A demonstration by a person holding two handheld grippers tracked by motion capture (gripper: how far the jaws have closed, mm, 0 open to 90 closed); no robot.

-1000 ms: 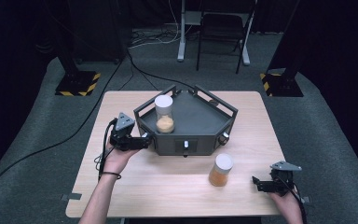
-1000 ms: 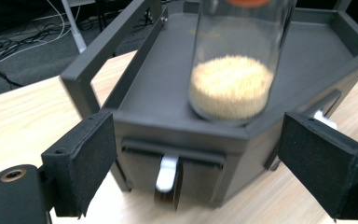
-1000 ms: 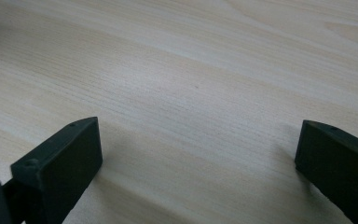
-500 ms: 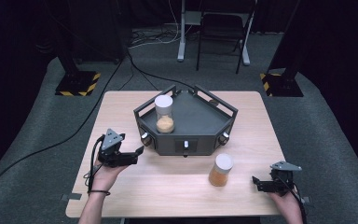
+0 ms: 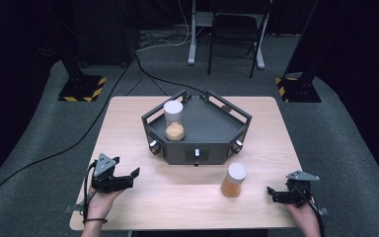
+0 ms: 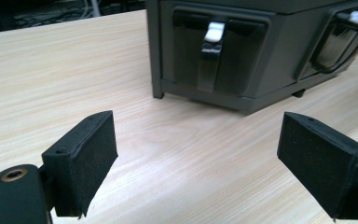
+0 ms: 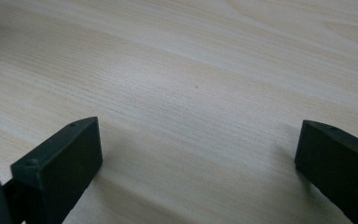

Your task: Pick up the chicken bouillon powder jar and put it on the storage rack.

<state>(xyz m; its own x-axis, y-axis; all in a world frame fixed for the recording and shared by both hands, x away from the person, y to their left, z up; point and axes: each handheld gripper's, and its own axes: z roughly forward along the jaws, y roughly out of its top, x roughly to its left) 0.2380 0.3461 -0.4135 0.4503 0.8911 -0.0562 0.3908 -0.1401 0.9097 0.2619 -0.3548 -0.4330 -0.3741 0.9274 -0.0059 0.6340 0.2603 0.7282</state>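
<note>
1. The left gripper (image 5: pixel 131 177) has its jaws spread, holding nothing, near the front-left of the grey tray (image 5: pixel 212 148).
2. The right gripper (image 5: pixel 272 193) also has spread jaws, front-right of the tray, just beside the orange jar (image 5: pixel 234 180).

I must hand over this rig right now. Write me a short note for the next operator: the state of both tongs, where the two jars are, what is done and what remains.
Left tongs: open, empty, low over the table at the near left, pointing toward the grey tray.
Right tongs: open, empty, at the near right edge.
Jar in tray: upright at the tray's left side, white lid, orange filling.
Jar on table: upright in front of the tray, right of centre, apart from both tongs.
Done: one jar stands in the tray.
Left: probably to put the second jar in the tray too; the right tongs are nearest.
</note>
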